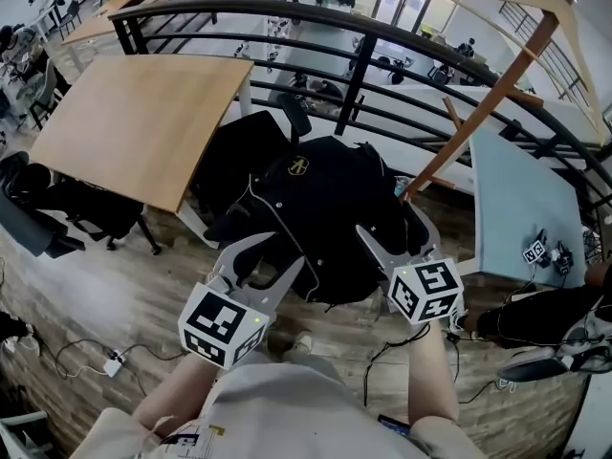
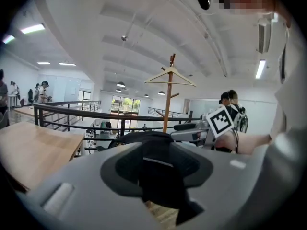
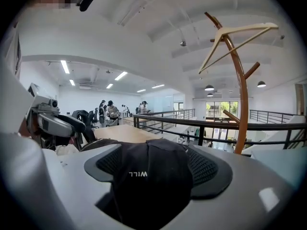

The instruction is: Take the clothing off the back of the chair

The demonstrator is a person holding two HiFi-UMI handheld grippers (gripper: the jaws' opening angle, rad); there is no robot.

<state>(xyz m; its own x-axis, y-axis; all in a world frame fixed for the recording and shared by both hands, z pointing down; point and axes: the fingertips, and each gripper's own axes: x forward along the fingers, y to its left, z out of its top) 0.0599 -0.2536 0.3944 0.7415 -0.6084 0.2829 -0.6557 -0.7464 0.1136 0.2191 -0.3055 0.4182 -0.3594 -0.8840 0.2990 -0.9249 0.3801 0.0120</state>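
Task's barely getting going: the black jacket (image 1: 325,208) is hanging over the chair back (back itself hidden under the cloth), w/ nothing lifted off yet. Left gripper (image 1: 273,261) and right gripper (image 1: 394,232) are sitting at its near side, tongs spread on both, dark fabric lying btwn the pads but not pinched. Remaining, I'm judging: clamping on, then lifting it clear.

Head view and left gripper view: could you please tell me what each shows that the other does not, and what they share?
Only the head view shows the white power strip and the gold emblem on the black jacket. Only the left gripper view shows the ceiling lights. Both show the jacket, the wooden coat stand, the black railing and the wooden table.
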